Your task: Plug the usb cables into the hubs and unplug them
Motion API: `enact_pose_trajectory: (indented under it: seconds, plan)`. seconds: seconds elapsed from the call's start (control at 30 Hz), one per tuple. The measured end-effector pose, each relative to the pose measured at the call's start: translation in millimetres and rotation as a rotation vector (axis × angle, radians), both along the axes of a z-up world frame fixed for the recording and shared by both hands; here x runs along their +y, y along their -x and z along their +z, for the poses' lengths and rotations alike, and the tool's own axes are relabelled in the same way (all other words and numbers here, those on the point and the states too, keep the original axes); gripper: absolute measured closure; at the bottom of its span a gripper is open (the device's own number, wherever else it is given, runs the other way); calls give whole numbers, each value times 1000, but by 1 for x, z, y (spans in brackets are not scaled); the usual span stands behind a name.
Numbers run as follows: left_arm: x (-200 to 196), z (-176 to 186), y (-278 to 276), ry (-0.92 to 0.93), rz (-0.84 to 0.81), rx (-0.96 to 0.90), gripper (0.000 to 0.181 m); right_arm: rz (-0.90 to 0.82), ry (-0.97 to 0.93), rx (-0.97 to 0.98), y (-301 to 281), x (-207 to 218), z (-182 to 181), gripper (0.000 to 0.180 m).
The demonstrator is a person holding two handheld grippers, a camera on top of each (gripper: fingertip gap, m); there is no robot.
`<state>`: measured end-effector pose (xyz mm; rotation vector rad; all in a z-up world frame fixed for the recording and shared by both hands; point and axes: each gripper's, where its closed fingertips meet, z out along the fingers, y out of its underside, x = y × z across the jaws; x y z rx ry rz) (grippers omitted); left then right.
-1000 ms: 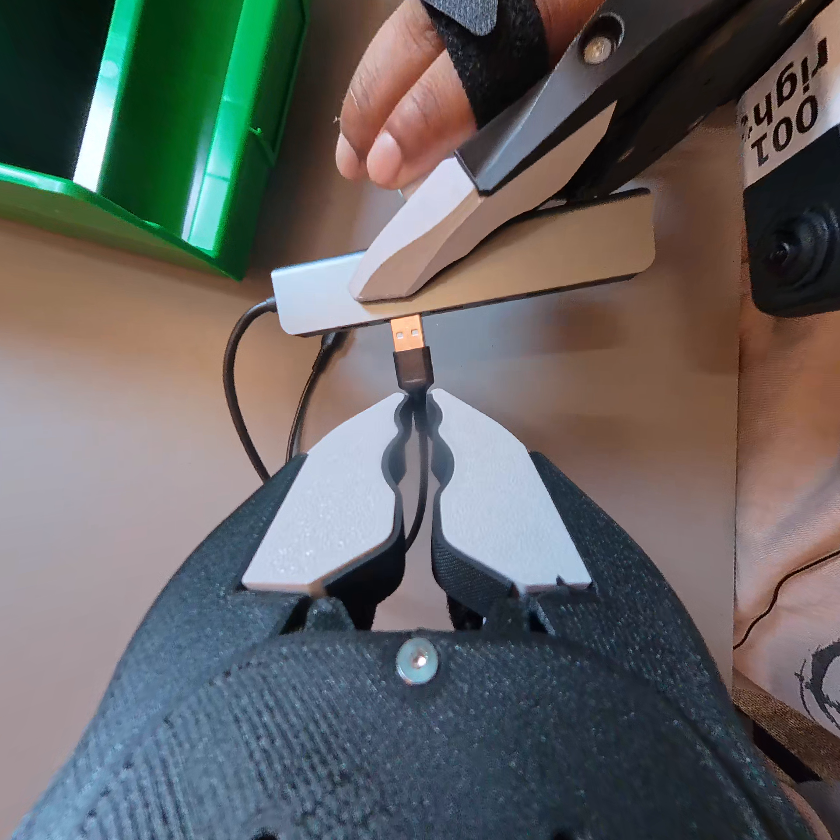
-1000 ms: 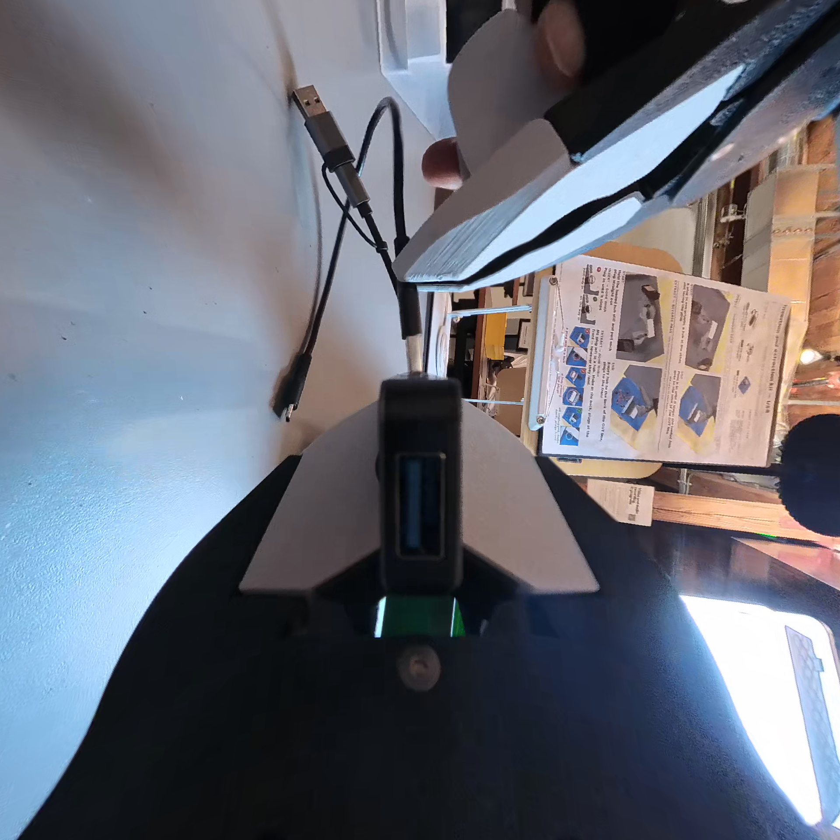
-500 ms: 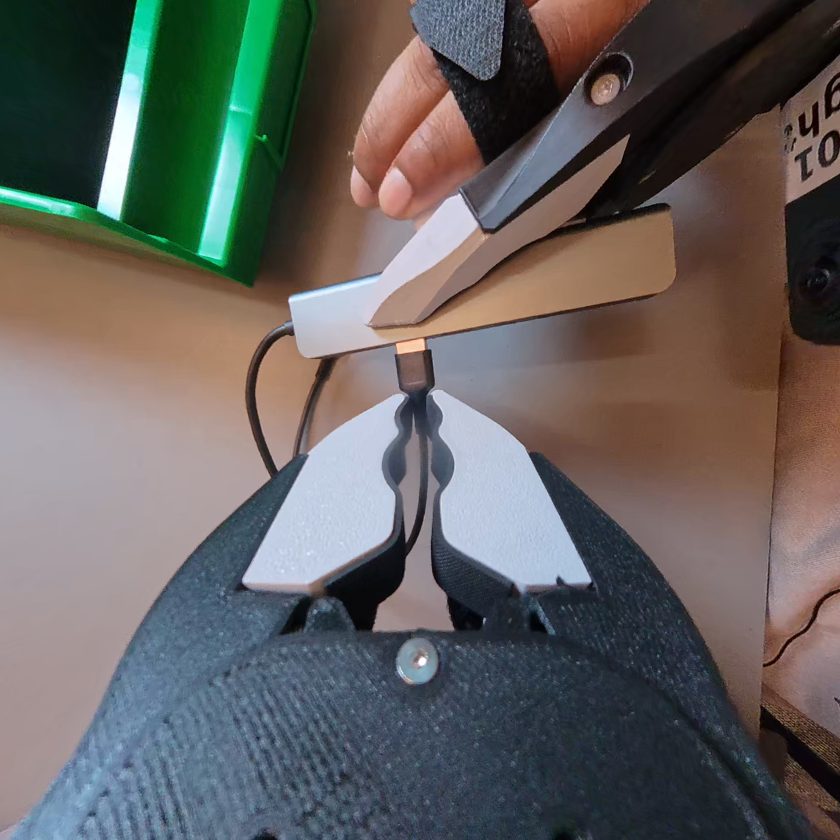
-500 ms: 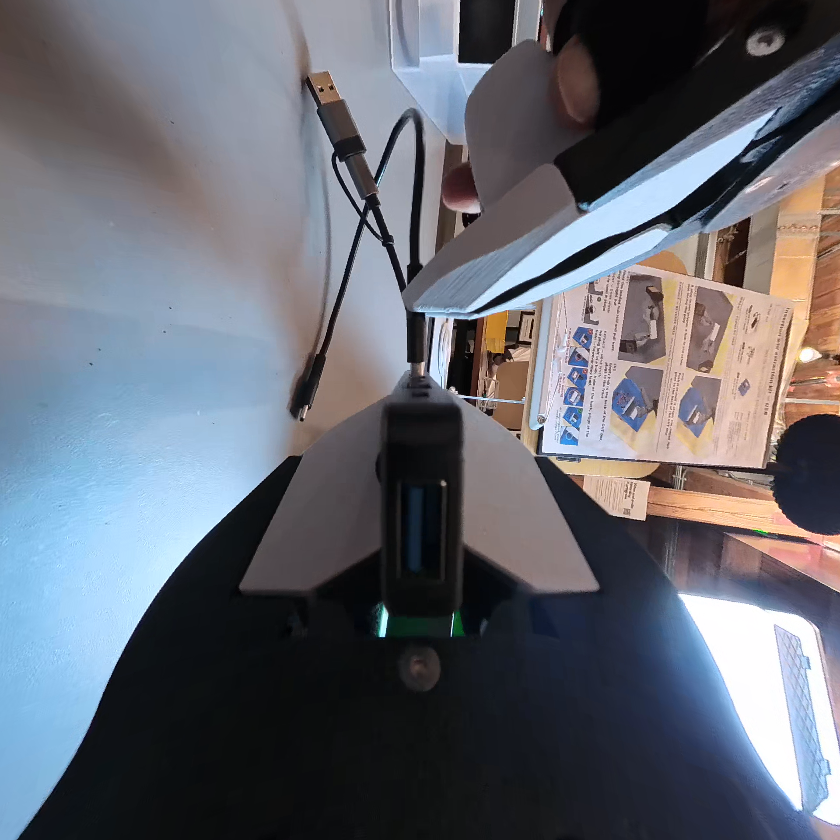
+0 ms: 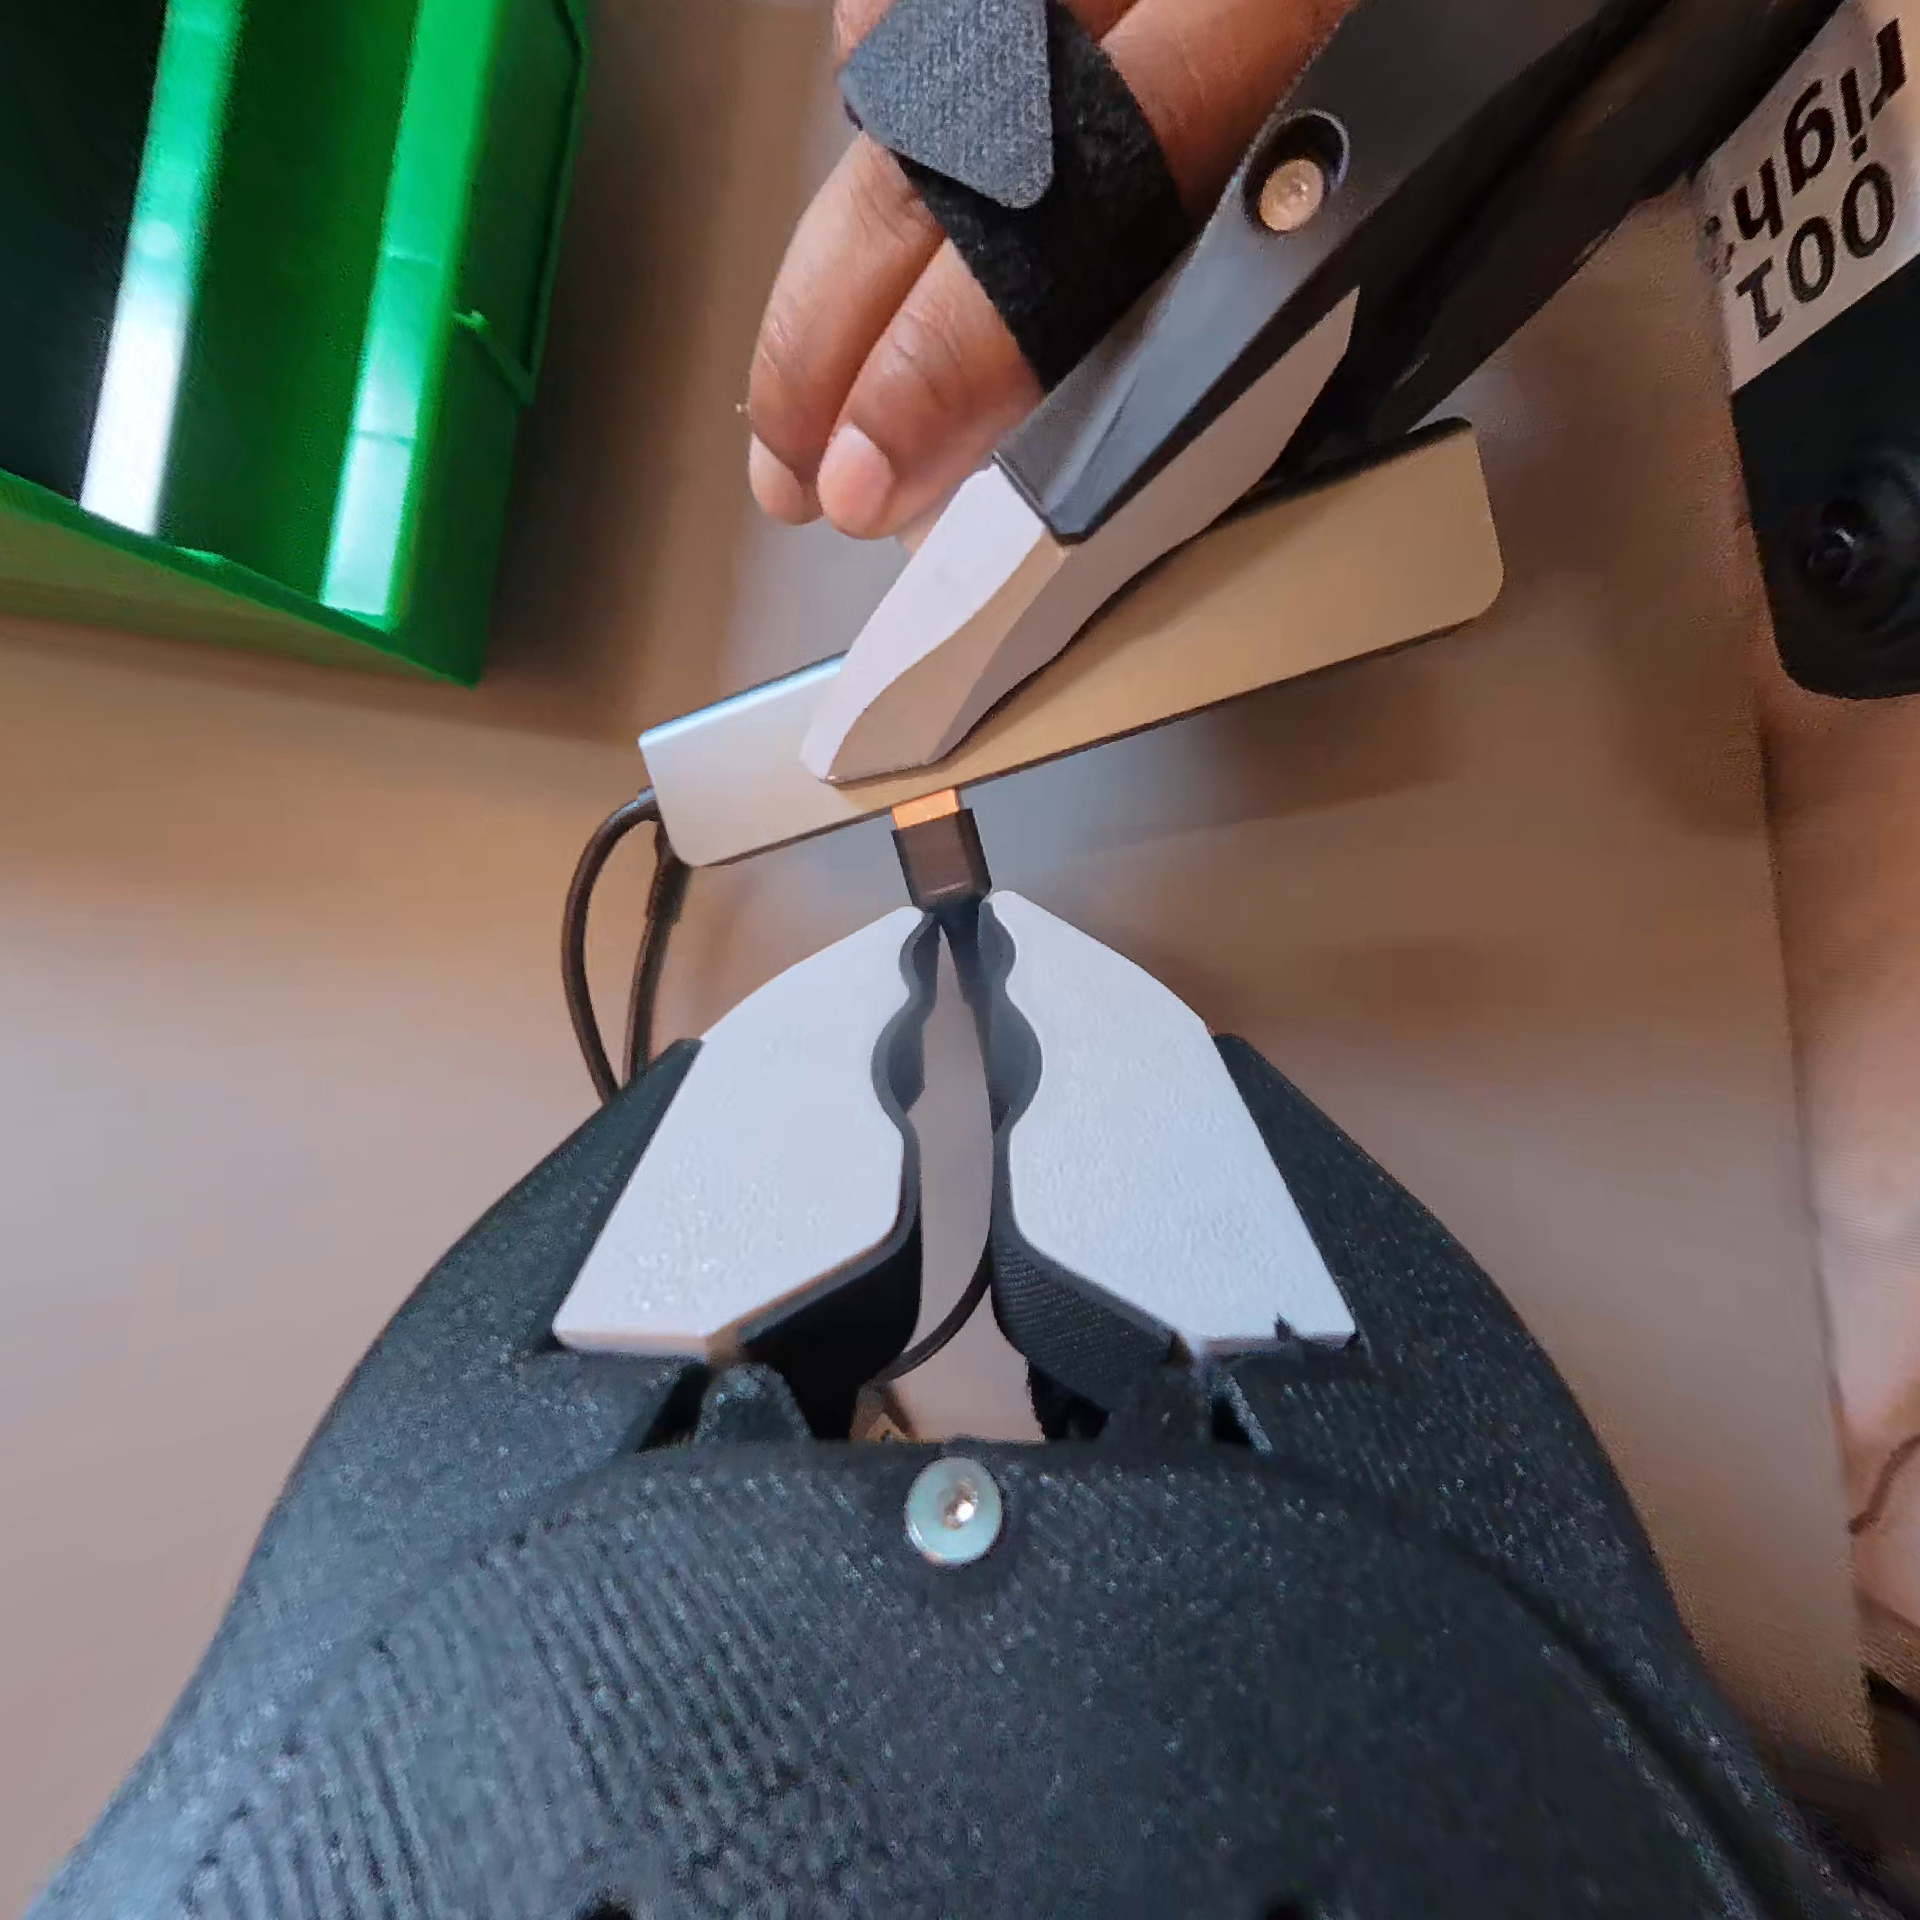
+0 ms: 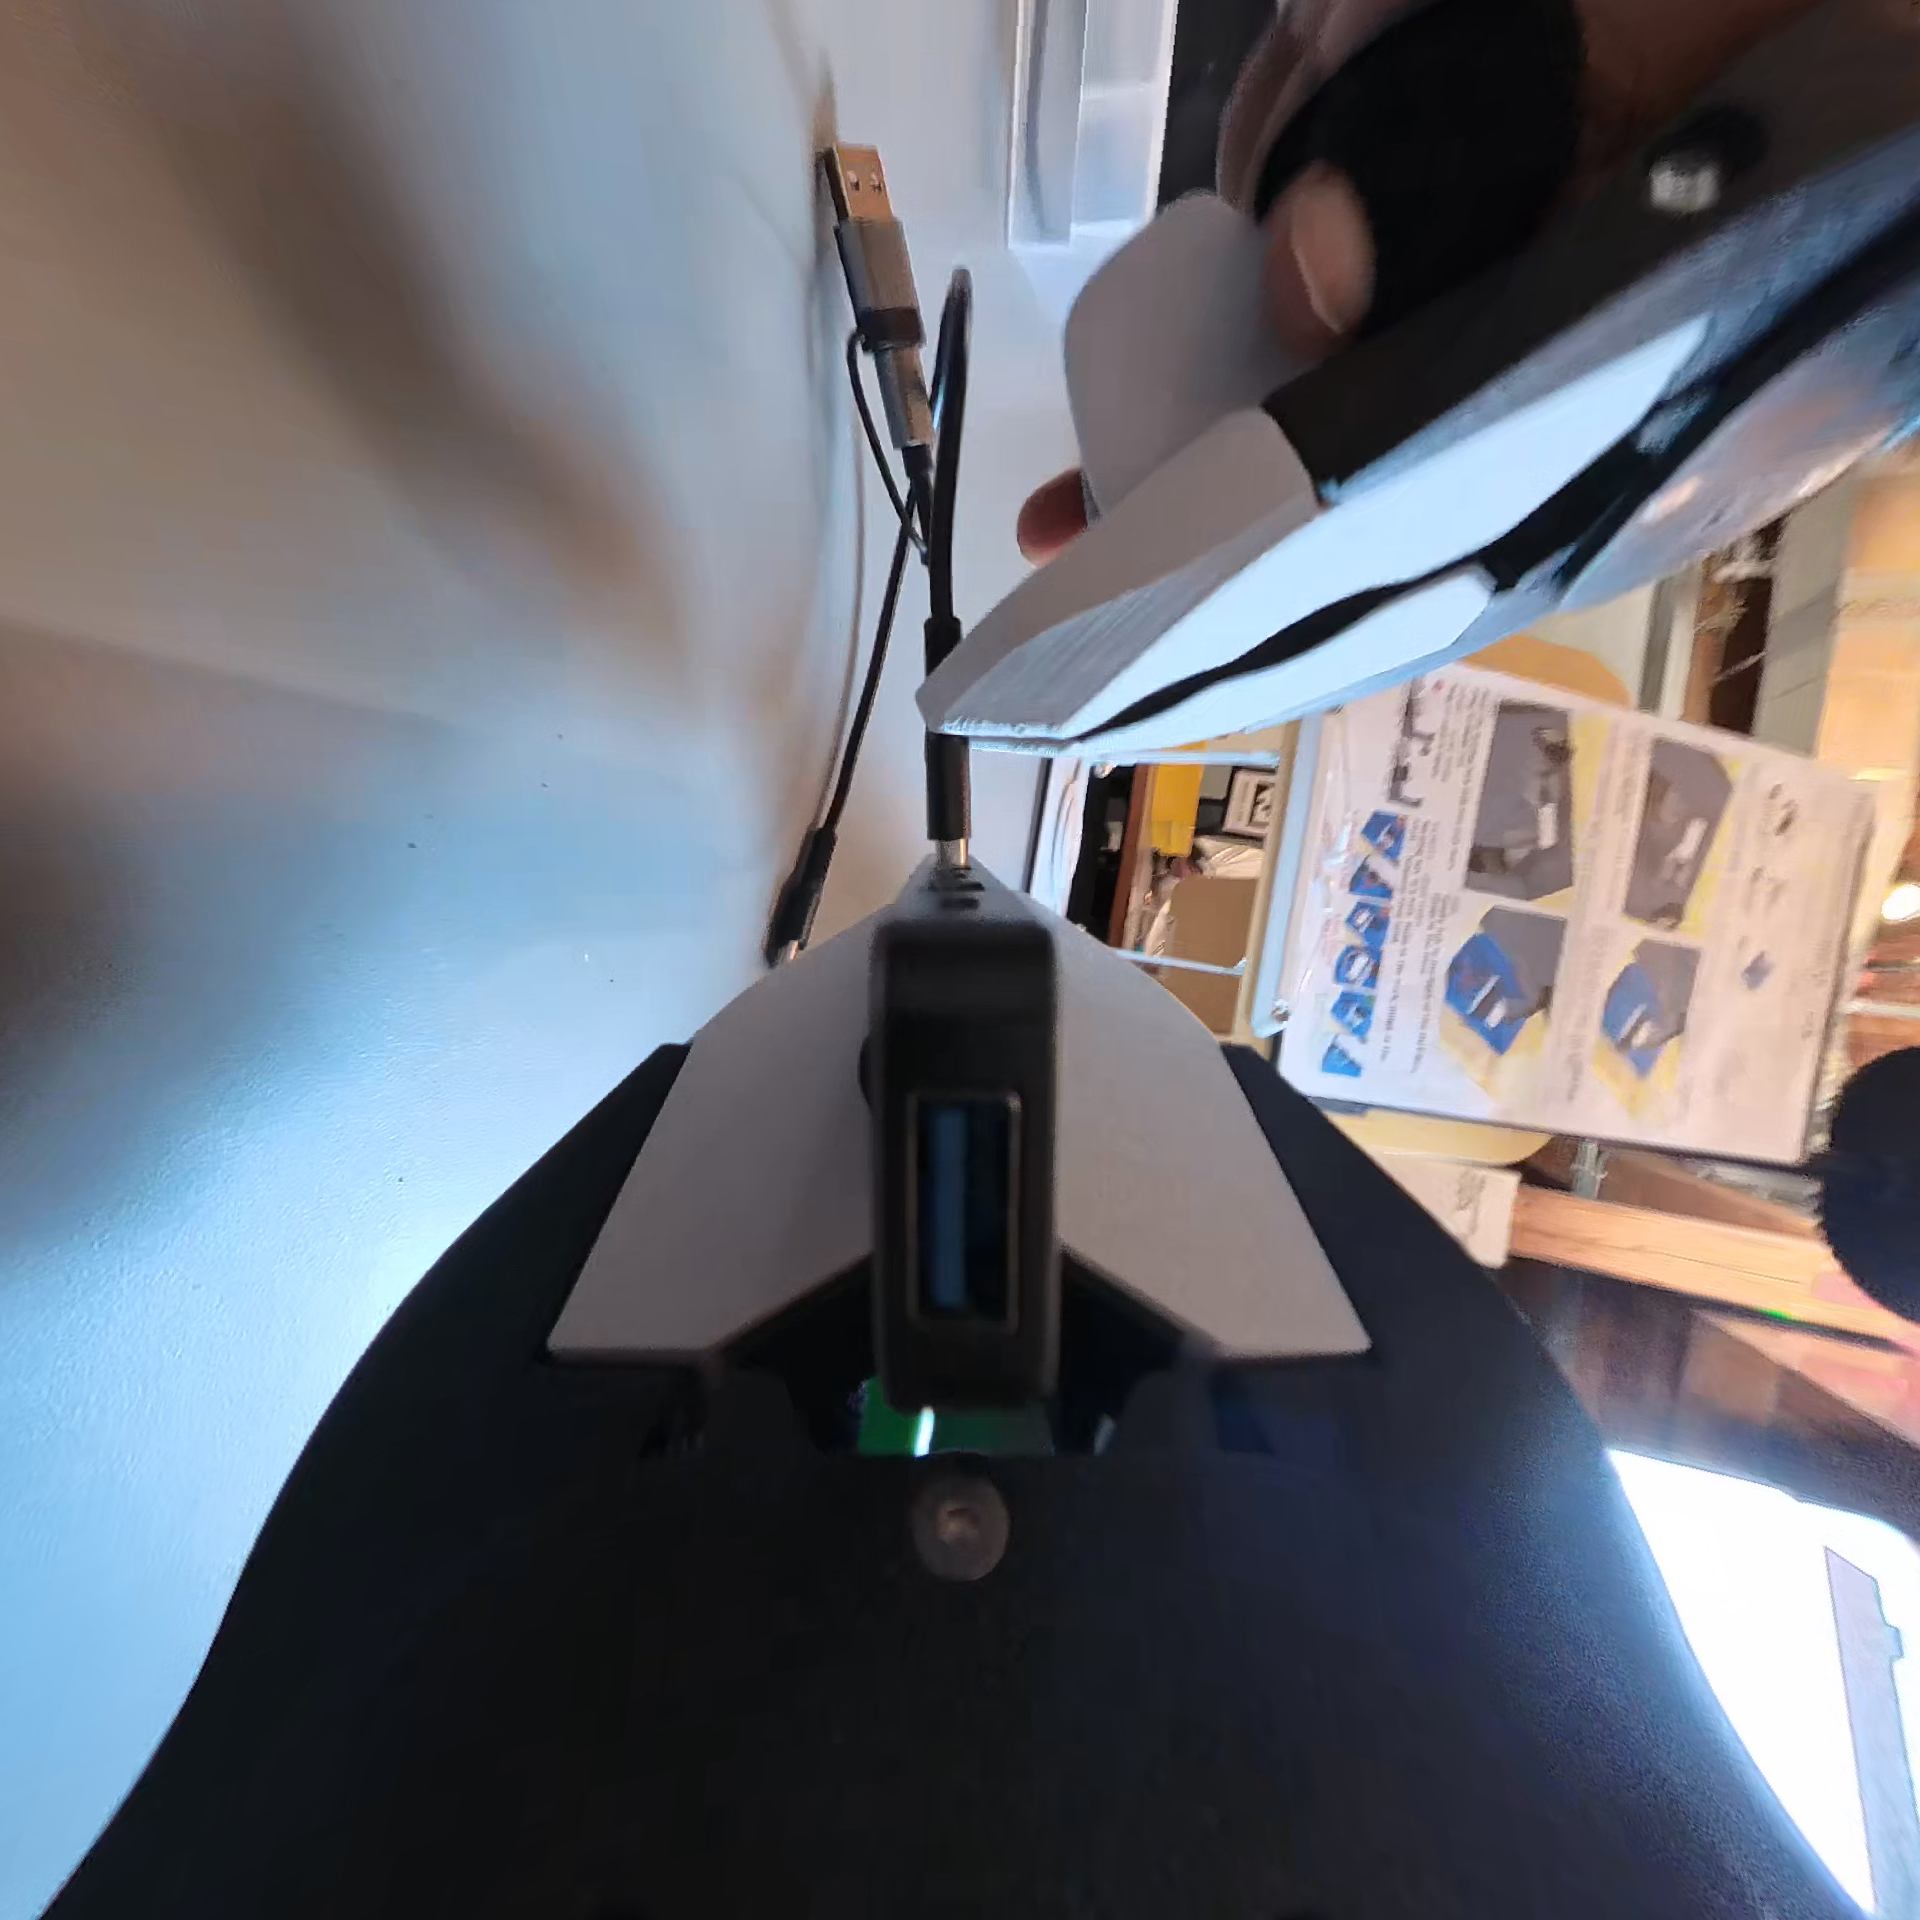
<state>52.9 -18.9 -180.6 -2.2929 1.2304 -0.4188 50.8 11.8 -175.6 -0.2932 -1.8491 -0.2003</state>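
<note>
Left hand-held gripper (image 5: 951, 920): its two grey fingers are pressed together on the black cable, just behind the plug. Holding it there keeps the plug straight so it can be pushed.
USB plug (image 5: 940, 868): right in front of the left hand-held gripper's tips. Only a thin bit of its shiny metal shows outside the hub, so it looks almost all the way in.
Right hand-held gripper (image 6: 961, 1049): it squeezes the hub from both flat sides. I think this keeps the hub from sliding away when the plug pushes on it.
Hub (image 5: 1195, 665): a long grey bar, just past the left hand-held gripper's tips and lifted off the tabletop (image 5: 260, 987).
Spare cable (image 6: 883, 301): lies on the tabletop, far ahead of the right hand-held gripper and to its left, waiting.
Green bin (image 5: 260, 312): ahead and to the left of the left hand-held gripper, well apart from the hub.
</note>
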Motion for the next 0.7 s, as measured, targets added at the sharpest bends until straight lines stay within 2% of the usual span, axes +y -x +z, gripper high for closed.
enact_pose_trajectory:
  seconds: [0.03,0.1,0.2,0.3,0.4,0.47,0.53,0.7]
  plan:
    - [3,1,1,-34,4,3,173,-12,10,0,1,3,0,169]
    - [10,11,5,-143,9,-11,170,-32,67,24,3,10,6,167]
    - [14,48,16,-326,28,-84,163,-51,161,102,1,22,23,167]
    - [16,100,69,-572,149,-55,165,-81,222,150,-6,37,32,167]
    - [5,127,150,-626,323,46,164,-92,263,176,-10,44,36,167]
    - [-6,122,210,-566,445,166,162,-85,291,195,-9,44,40,167]
    - [-21,100,257,-431,533,235,161,-69,322,225,-8,41,48,167]
    - [-55,23,320,-101,593,375,157,-28,438,333,-12,35,75,167]
